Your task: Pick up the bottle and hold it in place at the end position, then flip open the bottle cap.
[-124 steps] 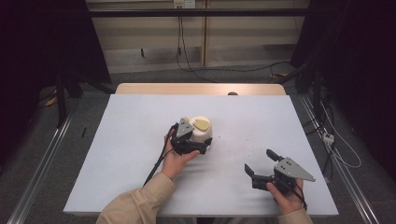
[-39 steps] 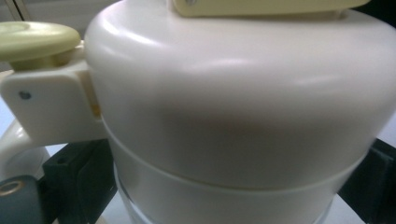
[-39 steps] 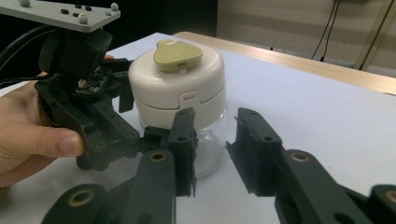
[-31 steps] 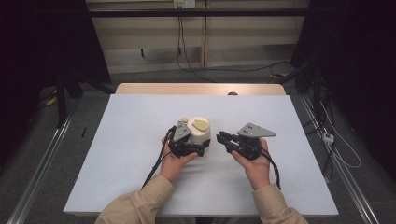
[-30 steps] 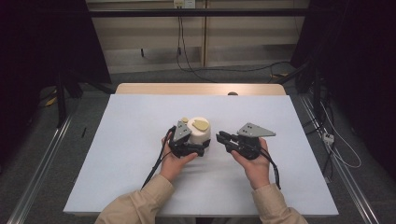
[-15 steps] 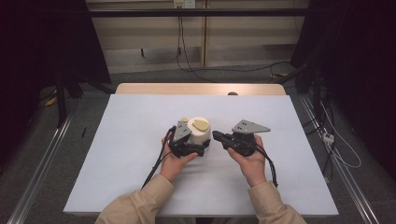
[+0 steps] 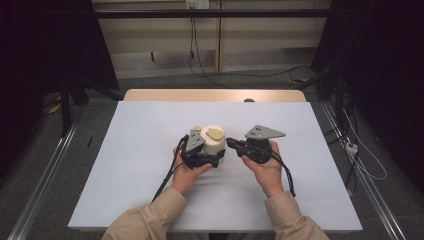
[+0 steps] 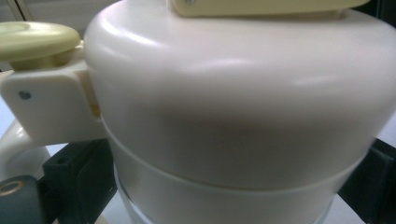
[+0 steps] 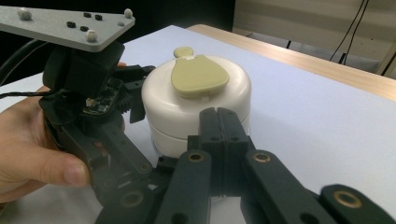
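Note:
A white round pot [image 7: 214, 141] with a pale yellow lid flap [image 7: 215, 133] stands in the middle of the table. My left gripper [image 7: 212, 158] is shut on the pot's lower body from the left. In the left gripper view the pot [image 8: 233, 107] sits between the black fingers [image 8: 74, 172]. My right gripper [image 7: 230, 143] is shut with nothing in it, its tips close to the pot's right side. In the right gripper view its jaws [image 9: 219, 119] are pressed together just short of the pot [image 9: 196, 100]. I cannot tell whether they touch it. The left gripper [image 9: 140, 109] shows there beside the pot.
The table has a white top [image 7: 145, 130] with a wooden strip [image 7: 210, 95] along its far edge, where a small dark object [image 7: 248, 100] sits. Cables trail from both grippers toward the near edge. Metal rails run on the floor at both sides.
My right gripper has travelled from the table's near right corner up and left to the pot's right side. The left gripper and the pot have stayed put.

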Action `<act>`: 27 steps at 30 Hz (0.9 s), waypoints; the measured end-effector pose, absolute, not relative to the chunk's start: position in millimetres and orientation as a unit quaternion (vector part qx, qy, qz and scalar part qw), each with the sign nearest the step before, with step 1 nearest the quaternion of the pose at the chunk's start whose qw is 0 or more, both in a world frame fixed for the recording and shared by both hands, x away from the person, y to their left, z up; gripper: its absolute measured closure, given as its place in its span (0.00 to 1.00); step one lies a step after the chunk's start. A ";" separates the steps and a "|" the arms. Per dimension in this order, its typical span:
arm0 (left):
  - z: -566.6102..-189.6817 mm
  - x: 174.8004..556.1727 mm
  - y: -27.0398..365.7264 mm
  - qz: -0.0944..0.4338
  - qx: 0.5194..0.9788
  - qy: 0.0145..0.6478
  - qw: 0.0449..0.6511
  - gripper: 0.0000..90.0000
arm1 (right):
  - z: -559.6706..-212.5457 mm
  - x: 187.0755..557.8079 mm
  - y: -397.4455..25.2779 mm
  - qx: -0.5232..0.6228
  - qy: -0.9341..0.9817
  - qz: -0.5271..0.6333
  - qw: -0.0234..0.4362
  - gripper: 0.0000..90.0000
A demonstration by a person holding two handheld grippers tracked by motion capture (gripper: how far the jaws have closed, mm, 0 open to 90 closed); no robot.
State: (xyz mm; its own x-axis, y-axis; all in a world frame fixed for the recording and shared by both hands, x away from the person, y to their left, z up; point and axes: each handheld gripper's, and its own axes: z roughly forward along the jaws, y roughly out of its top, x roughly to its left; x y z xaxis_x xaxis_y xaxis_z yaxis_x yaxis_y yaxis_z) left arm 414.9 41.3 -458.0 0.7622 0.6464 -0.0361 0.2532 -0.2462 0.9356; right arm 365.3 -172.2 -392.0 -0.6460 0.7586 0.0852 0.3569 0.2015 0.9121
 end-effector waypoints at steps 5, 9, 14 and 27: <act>-458.0 415.0 41.3 0.182 0.768 0.293 0.540 0.05 | -390.7 366.1 -171.6 0.370 0.748 0.516 0.192 1.00; -458.0 414.9 41.2 0.182 0.768 0.293 0.539 0.05 | -391.2 366.2 -171.5 0.371 0.748 0.517 0.189 1.00; -458.0 414.9 41.2 0.182 0.768 0.293 0.539 0.05 | -391.7 366.9 -171.7 0.371 0.748 0.518 0.188 1.00; -458.1 414.6 41.0 0.183 0.768 0.294 0.539 0.05 | -392.3 367.5 -172.0 0.369 0.748 0.518 0.188 1.00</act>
